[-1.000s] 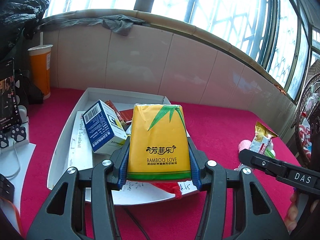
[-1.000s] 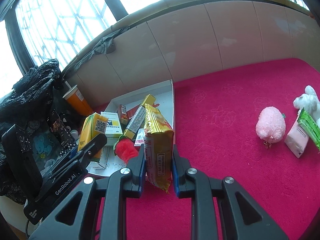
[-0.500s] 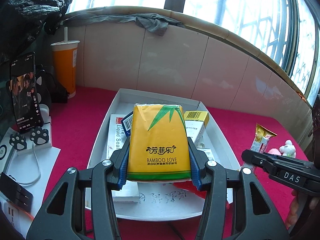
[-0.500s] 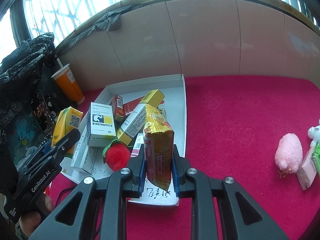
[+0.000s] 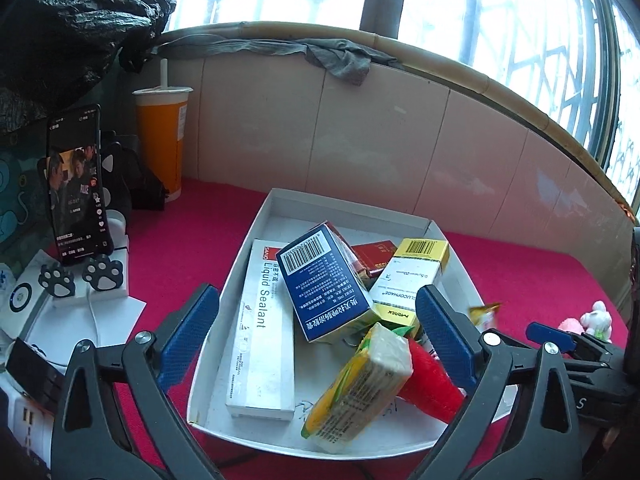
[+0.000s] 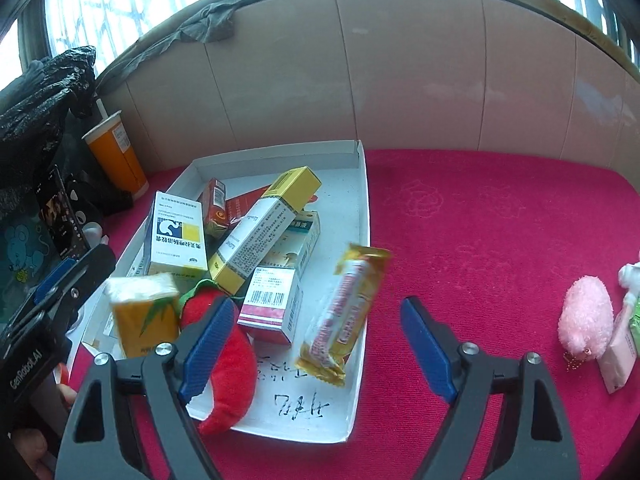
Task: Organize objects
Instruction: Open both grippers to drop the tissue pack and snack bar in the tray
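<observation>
White cardboard tray [image 6: 362,184] sits on the red cloth [image 6: 480,220], already loaded with medicine boxes, a long sealant box [image 5: 262,328] and a red plush strawberry [image 6: 230,364]. Left gripper [image 5: 316,340]: jaws spread wide, nothing between them; the yellow tissue pack [image 5: 360,384] lies tilted in the tray's near end, leaning on the strawberry. Right gripper [image 6: 316,344]: jaws also wide apart, empty; the gold snack bar [image 6: 344,312] is blurred, slanted over the tray's right side, so probably mid-drop or just landing; cannot tell whether it rests on the floor of the tray. Judged progress: most items binned. Outstanding: pink plush ball [image 6: 586,318], a pink packet [image 6: 618,356] beside it and a small white plush toy [image 5: 596,314], all on the cloth well apart from the tray. Contents are heaped, not aligned; tidying may follow.
</observation>
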Tool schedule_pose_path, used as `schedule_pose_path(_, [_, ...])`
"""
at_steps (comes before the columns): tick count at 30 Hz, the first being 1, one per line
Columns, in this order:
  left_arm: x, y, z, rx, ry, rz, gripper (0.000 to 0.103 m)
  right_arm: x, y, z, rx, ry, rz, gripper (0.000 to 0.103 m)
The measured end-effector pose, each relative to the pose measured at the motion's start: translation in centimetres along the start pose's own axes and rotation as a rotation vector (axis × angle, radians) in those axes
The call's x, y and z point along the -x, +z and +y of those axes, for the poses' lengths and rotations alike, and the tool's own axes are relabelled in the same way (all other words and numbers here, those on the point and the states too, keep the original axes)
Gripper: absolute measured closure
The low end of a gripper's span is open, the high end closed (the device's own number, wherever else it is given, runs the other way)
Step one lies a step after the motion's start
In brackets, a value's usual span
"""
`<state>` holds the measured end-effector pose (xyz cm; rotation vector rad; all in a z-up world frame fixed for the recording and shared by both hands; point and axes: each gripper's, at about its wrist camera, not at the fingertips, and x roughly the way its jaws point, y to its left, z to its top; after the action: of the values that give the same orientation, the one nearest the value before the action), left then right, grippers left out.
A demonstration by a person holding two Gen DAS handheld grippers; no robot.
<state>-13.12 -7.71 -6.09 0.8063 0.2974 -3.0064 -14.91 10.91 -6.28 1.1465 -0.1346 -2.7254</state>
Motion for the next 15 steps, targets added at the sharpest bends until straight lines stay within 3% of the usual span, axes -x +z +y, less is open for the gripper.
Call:
schedule_pose_path(6, [0.3, 0.0, -0.2, 0.008, -0.002, -0.001, 0.0, 2.0, -0.1, 0.5, 0.01, 0.028, -0.06, 0.018])
schedule_pose_path(15, [0.7, -0.1, -0.3, 0.017, -0.004, -0.001, 0.0, 3.3, -0.6, 0.9, -0.014, 0.069, -0.065, 0.018])
